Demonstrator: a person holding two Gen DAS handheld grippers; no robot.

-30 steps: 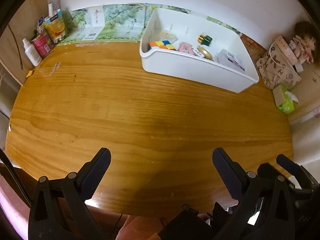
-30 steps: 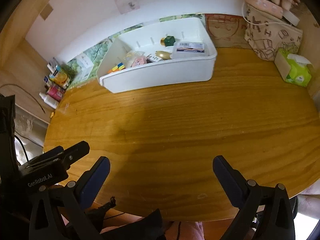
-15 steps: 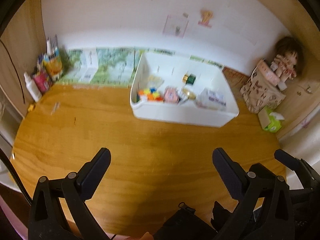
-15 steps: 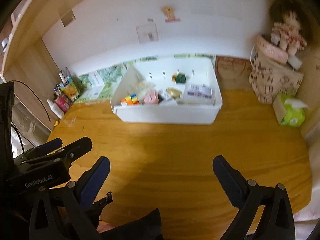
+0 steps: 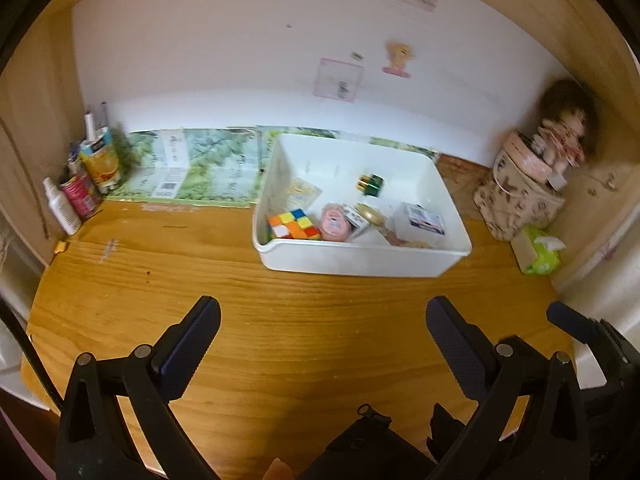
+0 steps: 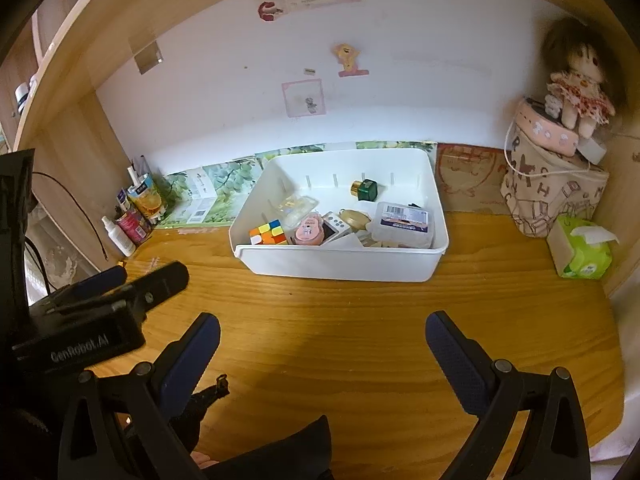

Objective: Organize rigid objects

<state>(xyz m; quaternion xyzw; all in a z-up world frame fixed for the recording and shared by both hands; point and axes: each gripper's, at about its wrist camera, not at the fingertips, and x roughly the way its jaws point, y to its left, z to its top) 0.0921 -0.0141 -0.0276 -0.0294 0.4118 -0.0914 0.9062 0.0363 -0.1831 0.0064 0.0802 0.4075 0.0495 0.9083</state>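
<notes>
A white plastic bin [image 5: 360, 266] [image 6: 340, 268] stands at the back of the wooden table. It holds a colourful puzzle cube [image 5: 294, 224] [image 6: 269, 233], a pink round item [image 5: 335, 223] [image 6: 309, 231], a green bottle with a gold cap [image 5: 370, 183] [image 6: 365, 189], a gold lid [image 5: 370, 213], a clear labelled box [image 5: 419, 221] [image 6: 405, 224] and a white dice-like box [image 6: 335, 225]. My left gripper [image 5: 322, 334] is open and empty over the table's front. My right gripper [image 6: 322, 338] is open and empty beside it.
Bottles and cans [image 5: 82, 184] [image 6: 134, 214] stand at the back left corner. A patterned bag with a doll [image 5: 532, 184] [image 6: 560, 160] and a green tissue pack [image 5: 540, 250] [image 6: 582, 252] sit at the right. The left gripper's body [image 6: 92, 312] shows left in the right wrist view.
Both grippers have pulled back and tilted up from the table, so the bin looks smaller and the wall shows. Both stay open and empty.
</notes>
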